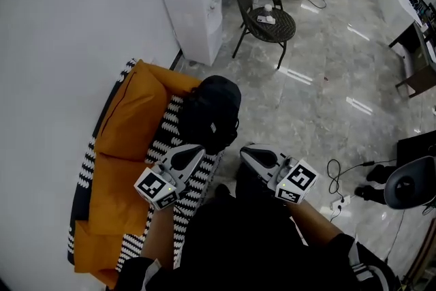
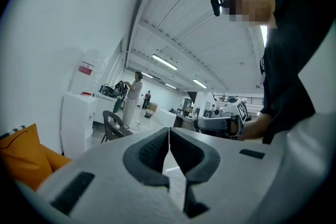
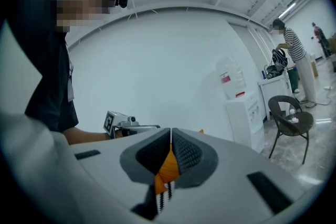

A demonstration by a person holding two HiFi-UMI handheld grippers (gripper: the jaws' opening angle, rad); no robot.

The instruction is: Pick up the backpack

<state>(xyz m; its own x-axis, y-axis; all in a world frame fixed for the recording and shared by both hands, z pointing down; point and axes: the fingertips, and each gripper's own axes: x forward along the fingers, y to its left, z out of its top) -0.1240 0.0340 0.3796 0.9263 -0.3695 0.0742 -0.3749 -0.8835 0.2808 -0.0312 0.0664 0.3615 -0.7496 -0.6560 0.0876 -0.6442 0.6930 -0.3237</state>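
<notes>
A black backpack (image 1: 210,112) lies on a sofa (image 1: 197,180) that has a black-and-white zigzag cover and orange cushions (image 1: 133,116). My left gripper (image 1: 196,150) is just short of the backpack's near side, over the sofa's seat, shut with nothing in it. My right gripper (image 1: 245,150) hangs beside the sofa's edge over the floor, to the right of the backpack, shut and empty. In the left gripper view the jaws (image 2: 169,136) meet; in the right gripper view the jaws (image 3: 171,139) meet too. Neither gripper view shows the backpack.
A white water dispenser (image 1: 195,10) stands against the wall beyond the sofa. A dark wicker chair (image 1: 264,17) stands on the marble floor next to it. Cables (image 1: 340,177) and an office chair (image 1: 411,182) are at the right. A person (image 2: 134,97) stands far back.
</notes>
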